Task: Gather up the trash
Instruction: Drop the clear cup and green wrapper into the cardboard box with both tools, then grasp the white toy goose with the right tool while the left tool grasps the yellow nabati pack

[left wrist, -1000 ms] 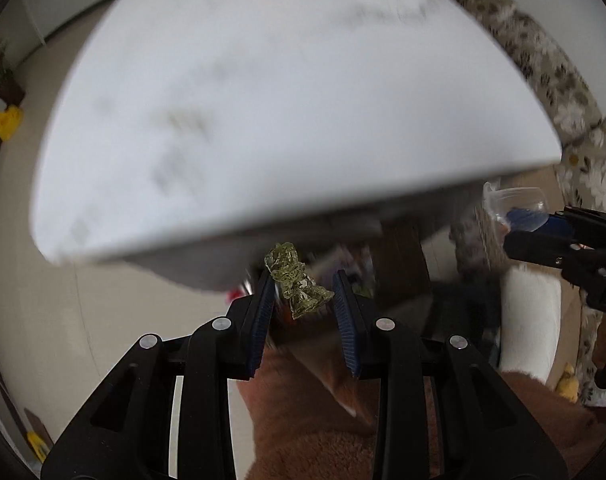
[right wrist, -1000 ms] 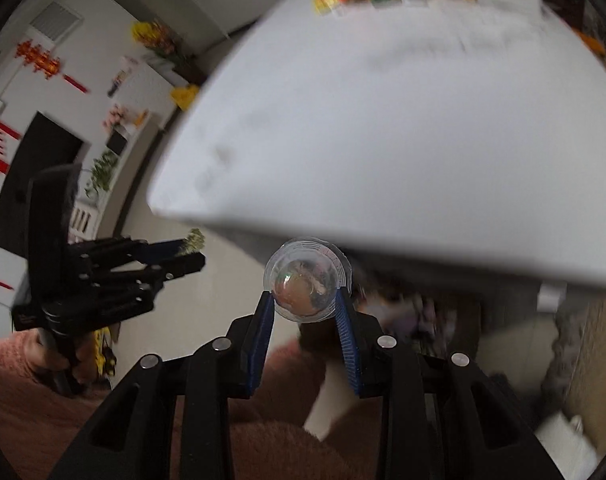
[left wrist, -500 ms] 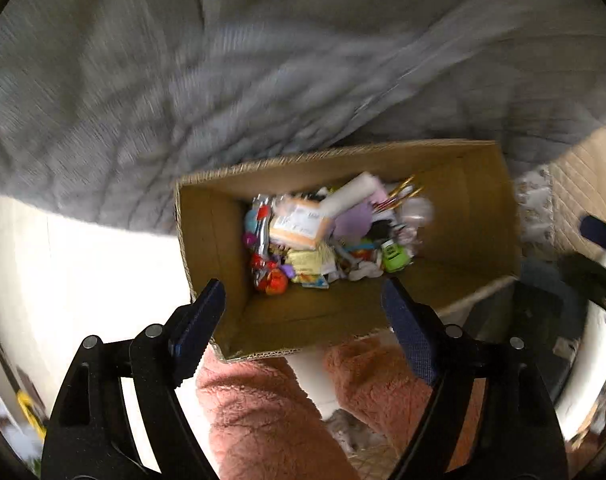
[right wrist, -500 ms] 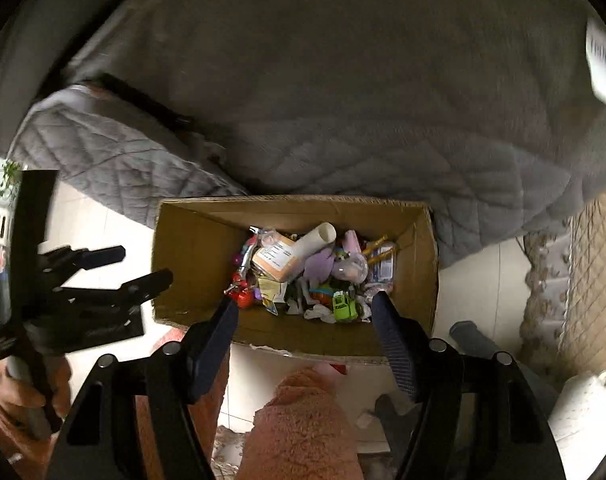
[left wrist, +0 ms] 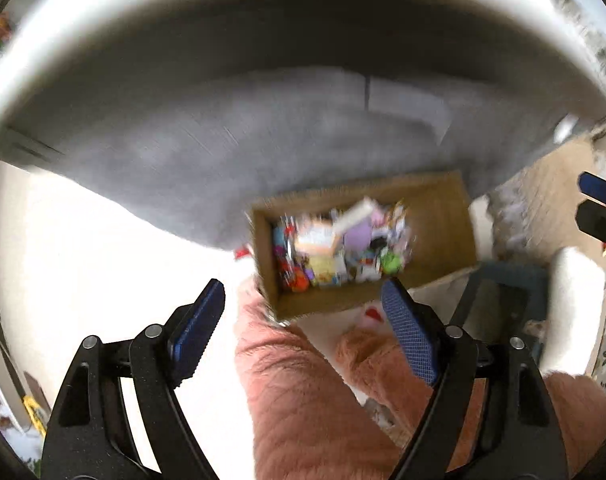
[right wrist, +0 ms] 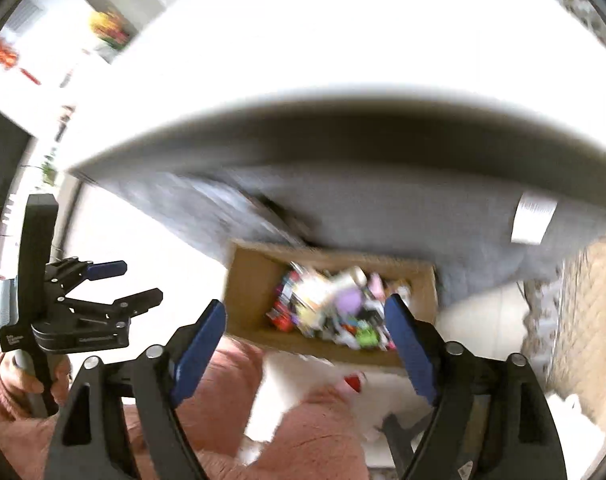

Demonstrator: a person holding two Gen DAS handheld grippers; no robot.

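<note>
Cardboard box [left wrist: 435, 216] sits at frame centre in both views, half tucked under a grey quilt [left wrist: 207, 152], with blurred, colourful trash [left wrist: 339, 248] heaped inside. Left gripper [left wrist: 303, 312] points down at the box, jaws spread wide and empty. Right gripper [right wrist: 305, 326] does likewise, empty, jaws apart. At the lower left of the right view, a hand [right wrist: 27, 376] grips the left gripper's handle.

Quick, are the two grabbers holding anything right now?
Left gripper: open, fingers spread wide, holding nothing.
Right gripper: open, holding nothing, above the cardboard box of trash.
</note>
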